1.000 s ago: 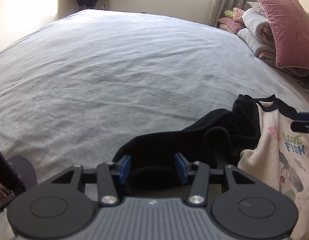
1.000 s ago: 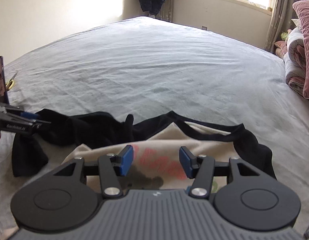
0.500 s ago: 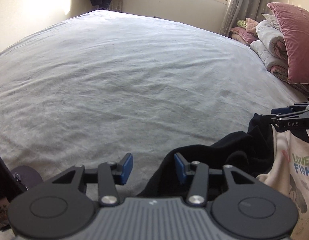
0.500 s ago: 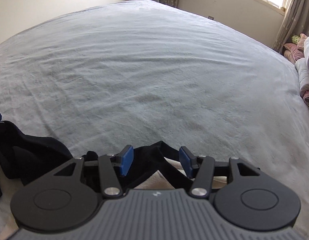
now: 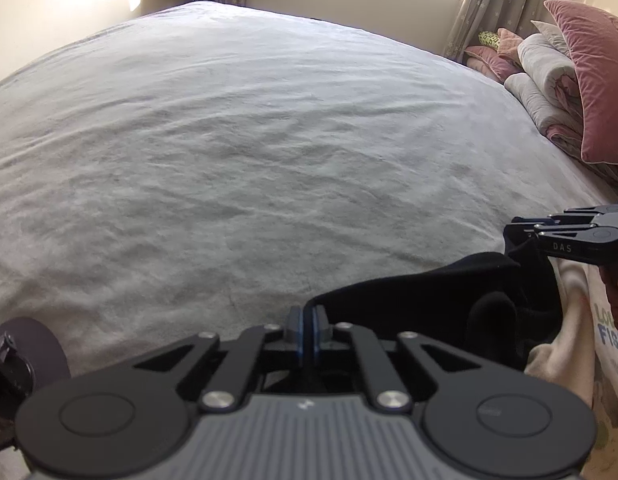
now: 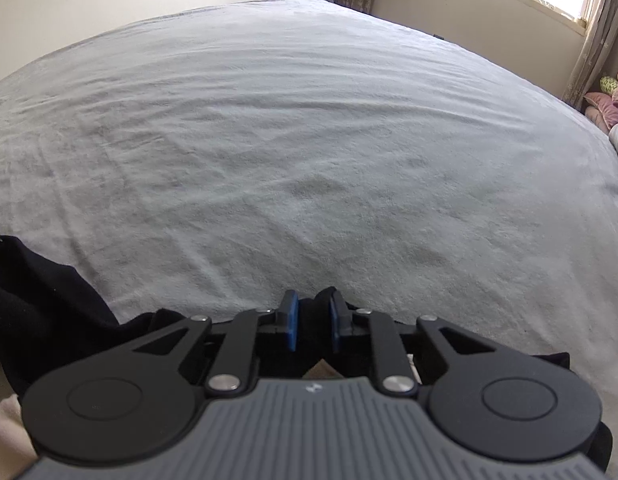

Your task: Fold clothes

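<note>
1. While both claws grip cloth at the near edge of the bed (image 5: 245, 168), the step in hand looks like lifting the garment to spread it flat before any fold.
2. The left claw (image 5: 308, 330) is pinched fully closed, its blue pads pressed together on the edge of the black sleeve (image 5: 421, 300) of the raglan T-shirt (image 5: 569, 320).
3. The right claw (image 6: 312, 326) is narrowed to a small gap with black collar fabric (image 6: 325, 300) bunched between its pads; it appears to have hold of that trim, though how firmly I cannot tell.
4. The T-shirt lies crumpled at the bed's near edge, cream body with printed lettering to the right in the left wrist view, black sleeve heaped between the 2 claws.
5. To do this well, both claws should rise together and move apart evenly, so the cloth tightens between them without slipping from either pinch.
6. A gentle shake once lifted should free the bunched sleeve; then lay the shirt forward onto the open grey sheet, print side down, keeping the collar edge straight.
7. The pink pillow (image 5: 589, 80) and rolled bedding (image 5: 549, 80) sit well apart at the far right, so there is plenty of room to spread.
8. Main risk, as I judge it: the thin sleeve edge sliding out of the left pinch if 1 side pulls faster.
</note>
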`<state>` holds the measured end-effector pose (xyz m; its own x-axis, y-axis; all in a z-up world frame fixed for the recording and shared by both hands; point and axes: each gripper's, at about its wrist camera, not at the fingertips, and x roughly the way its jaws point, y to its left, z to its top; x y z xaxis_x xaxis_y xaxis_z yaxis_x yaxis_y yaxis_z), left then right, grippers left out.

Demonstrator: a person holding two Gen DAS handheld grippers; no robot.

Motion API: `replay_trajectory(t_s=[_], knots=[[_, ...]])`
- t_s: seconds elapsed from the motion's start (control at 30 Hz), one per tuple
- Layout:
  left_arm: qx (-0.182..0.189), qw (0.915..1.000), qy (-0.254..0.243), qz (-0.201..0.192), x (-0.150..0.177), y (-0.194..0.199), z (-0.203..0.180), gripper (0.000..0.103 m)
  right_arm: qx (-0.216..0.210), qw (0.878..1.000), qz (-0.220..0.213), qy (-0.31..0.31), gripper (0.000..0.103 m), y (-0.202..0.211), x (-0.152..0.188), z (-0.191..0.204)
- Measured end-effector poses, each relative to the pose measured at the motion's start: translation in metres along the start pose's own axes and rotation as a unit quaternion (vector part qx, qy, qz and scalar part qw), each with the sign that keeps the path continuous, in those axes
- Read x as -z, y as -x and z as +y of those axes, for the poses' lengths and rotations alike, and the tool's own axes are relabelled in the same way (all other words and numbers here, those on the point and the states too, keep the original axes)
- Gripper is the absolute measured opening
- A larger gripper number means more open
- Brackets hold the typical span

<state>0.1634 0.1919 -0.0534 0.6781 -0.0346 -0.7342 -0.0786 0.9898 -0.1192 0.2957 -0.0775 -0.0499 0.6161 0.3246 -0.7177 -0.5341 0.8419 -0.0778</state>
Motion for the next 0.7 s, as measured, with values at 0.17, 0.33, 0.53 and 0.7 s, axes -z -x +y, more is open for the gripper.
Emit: replay_trajectory(t_s=[0.17, 0.33, 0.53, 0.7], knots=[[-0.077, 0.9951, -0.012, -0.061, -0.008, 0.016, -0.002, 0.003, 0.045, 0.997, -0.052, -0.034, 0.011, 0.014, 0.002, -0.012], [-0.150, 0.9847, -0.051, -0.074, -0.026, 0.012, 0.001, 0.003, 0.075, 0.992, -0.095, -0.045, 0.010, 0.028, -0.008, -0.024], [-0.205, 0.9732, -0.069, -0.079, -0.059, -0.004, -0.002, 0.003, 0.089, 0.990, -0.103, -0.040, 0.010, 0.014, -0.013, -0.022], [-0.245, 0.9638, -0.083, -0.066, -0.074, -0.029, -0.003, 0.003, 0.095, 0.991, -0.085, -0.047, 0.010, -0.009, -0.013, -0.020]])
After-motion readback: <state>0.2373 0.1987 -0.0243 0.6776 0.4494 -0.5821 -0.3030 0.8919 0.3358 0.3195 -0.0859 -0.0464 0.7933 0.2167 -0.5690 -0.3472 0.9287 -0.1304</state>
